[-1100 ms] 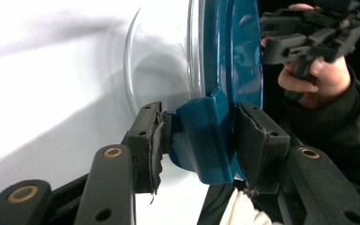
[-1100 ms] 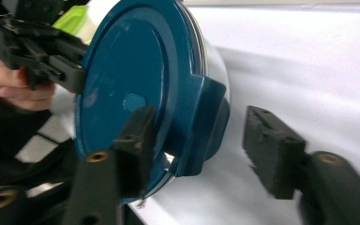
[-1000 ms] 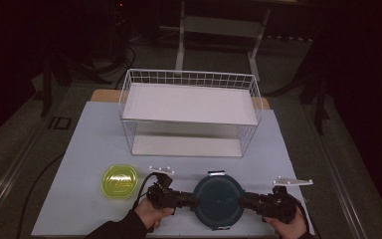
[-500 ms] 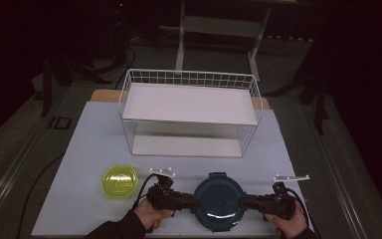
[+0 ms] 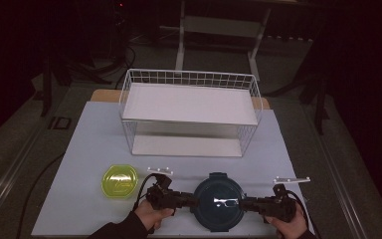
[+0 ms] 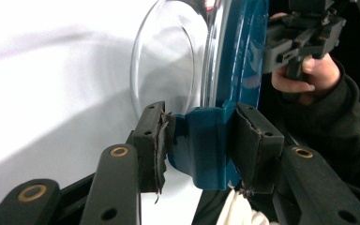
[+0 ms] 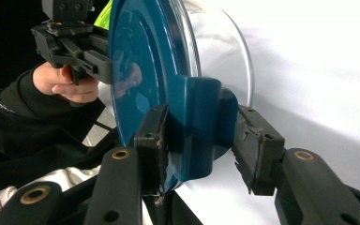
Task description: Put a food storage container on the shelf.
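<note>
White table (image 5: 79, 149): two containers (image 5: 218, 201), one wire rack (image 5: 189, 112).

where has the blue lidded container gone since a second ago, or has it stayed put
No. The blue-lidded container sits in the same spot, just right of the yellow-lidded box and in front of the wire basket.

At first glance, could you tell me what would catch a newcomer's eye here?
Most likely the round blue-lidded container at the table's near edge, with the left gripper and right gripper meeting its side latches from opposite sides. Behind it, mid-table, stands a white wire rack. A small yellow-green box sits left of the container.
</note>
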